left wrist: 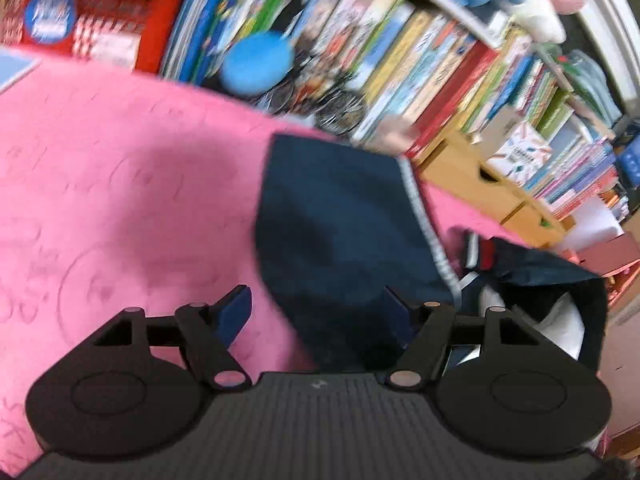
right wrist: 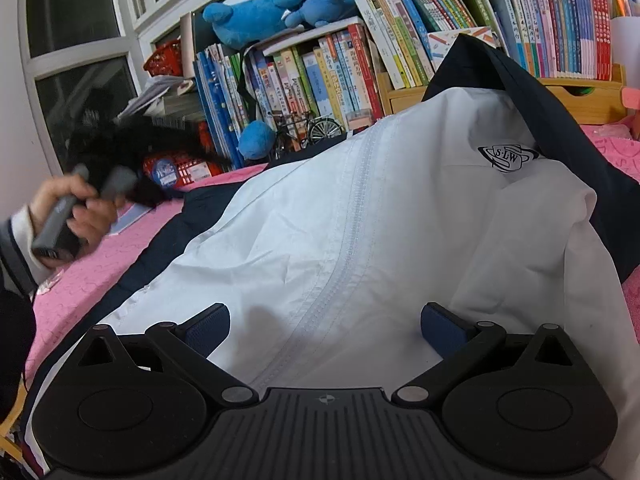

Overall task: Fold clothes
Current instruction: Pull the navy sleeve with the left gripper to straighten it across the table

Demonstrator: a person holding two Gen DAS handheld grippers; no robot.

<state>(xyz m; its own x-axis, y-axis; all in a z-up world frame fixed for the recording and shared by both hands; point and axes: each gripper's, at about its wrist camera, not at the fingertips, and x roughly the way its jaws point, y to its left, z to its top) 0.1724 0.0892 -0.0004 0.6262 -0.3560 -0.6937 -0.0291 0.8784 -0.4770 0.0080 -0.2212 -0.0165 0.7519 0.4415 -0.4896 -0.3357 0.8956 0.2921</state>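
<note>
While the jacket lies spread across a bench covered by a pink cloth, the folding looks barely begun. The jacket is white down the front, with a closed zip and a small chest logo, and has navy sides and sleeves. In the right wrist view its body sits rumpled and humped, not yet flattened or squared. In the left wrist view one navy sleeve, edged with a pale stripe, lies stretched out flat over the pink cloth, away from the body.

The left claw hovers low over the near end of that sleeve with its jaws apart, and nothing is pinched between them. This view is blurred. The right claw is also spread wide, gripping nothing, poised just above the jacket's lower front near the zip. A hand holding the other tool shows at the left edge of the right wrist view.

Judging from this, the sleeves remain to be brought in over the front, and then the body doubled over. Crowded bookshelves with blue plush toys stand behind the bench.
</note>
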